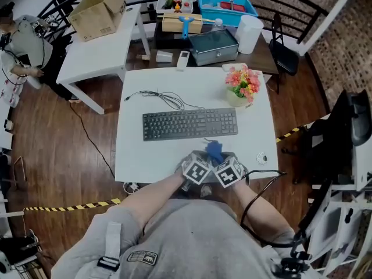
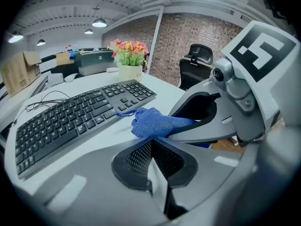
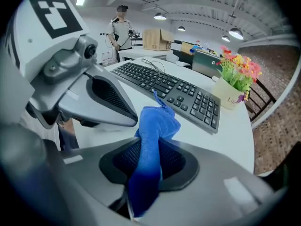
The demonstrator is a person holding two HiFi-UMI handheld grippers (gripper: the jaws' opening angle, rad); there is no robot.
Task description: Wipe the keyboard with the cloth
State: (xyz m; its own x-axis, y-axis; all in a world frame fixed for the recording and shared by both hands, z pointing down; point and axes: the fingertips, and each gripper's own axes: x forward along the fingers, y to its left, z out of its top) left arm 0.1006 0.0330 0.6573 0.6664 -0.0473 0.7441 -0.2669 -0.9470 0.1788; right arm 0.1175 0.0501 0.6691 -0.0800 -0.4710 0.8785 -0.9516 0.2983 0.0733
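Note:
A black keyboard (image 1: 190, 124) lies across the middle of the white table (image 1: 139, 156). Both grippers hover side by side just in front of it, near the table's front edge. My right gripper (image 1: 218, 157) is shut on a blue cloth (image 1: 214, 150); in the right gripper view the cloth (image 3: 153, 140) runs up between the pads and its free end hangs over the table short of the keyboard (image 3: 174, 91). My left gripper (image 2: 151, 161) is shut with nothing between its pads, and sits just left of the cloth (image 2: 155, 123).
A pot of flowers (image 1: 243, 86) stands at the table's back right, past the keyboard. The keyboard's cable (image 1: 163, 97) loops at the back left. A small round object (image 1: 262, 158) lies near the right edge. A person (image 3: 120, 29) stands far off by another table.

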